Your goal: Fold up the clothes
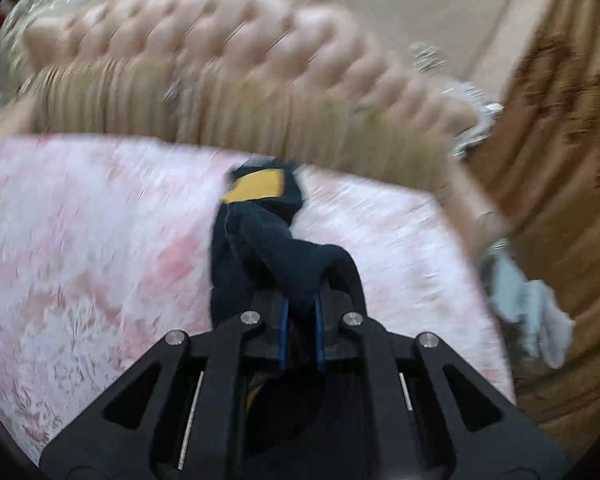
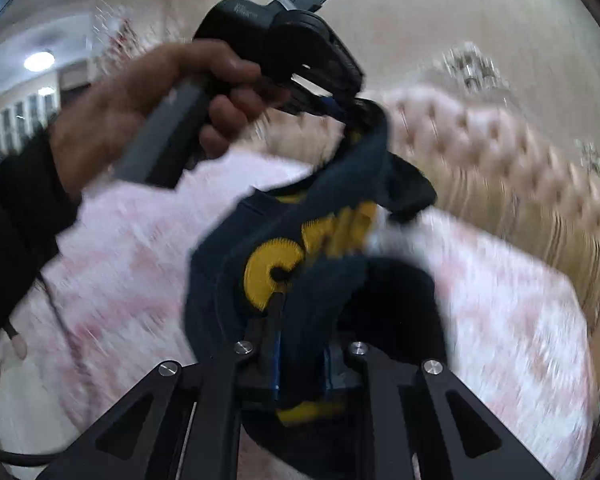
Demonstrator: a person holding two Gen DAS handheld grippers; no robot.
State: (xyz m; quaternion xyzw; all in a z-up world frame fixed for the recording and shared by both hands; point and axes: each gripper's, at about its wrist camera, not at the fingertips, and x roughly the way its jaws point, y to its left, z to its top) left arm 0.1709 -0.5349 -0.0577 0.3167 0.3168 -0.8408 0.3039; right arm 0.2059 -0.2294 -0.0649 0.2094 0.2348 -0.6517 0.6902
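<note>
Garment: 1 navy top w/ yellow lettering (image 2: 300,248), bunched, hanging in the air betw. my 2 grippers above the pink bedspread (image 1: 80,240). Not flat, not folded.
L gripper (image 1: 300,320): clamped on a twist of the navy cloth; rest of it trails fwd toward the headboard (image 1: 220,40), yellow patch showing.
R gripper (image 2: 300,364): pinched tight on another part of the same top, cloth draped over the fingers.
L hand (image 2: 148,104): seen from R cam, wrapped round the L gripper's handle, dark sleeve.
Progress: no neat fold visible on this top; my guess it needs spreading or laying down before any crease. Frames blurred, so mid-swing prob.
Other clothes: 1 pale grey-white bundle (image 1: 532,312) at the bed's edge, crumpled; can't tell how many pcs.
Count: 2 grippers, 1 navy top, 1 pale bundle, 1 bed.
</note>
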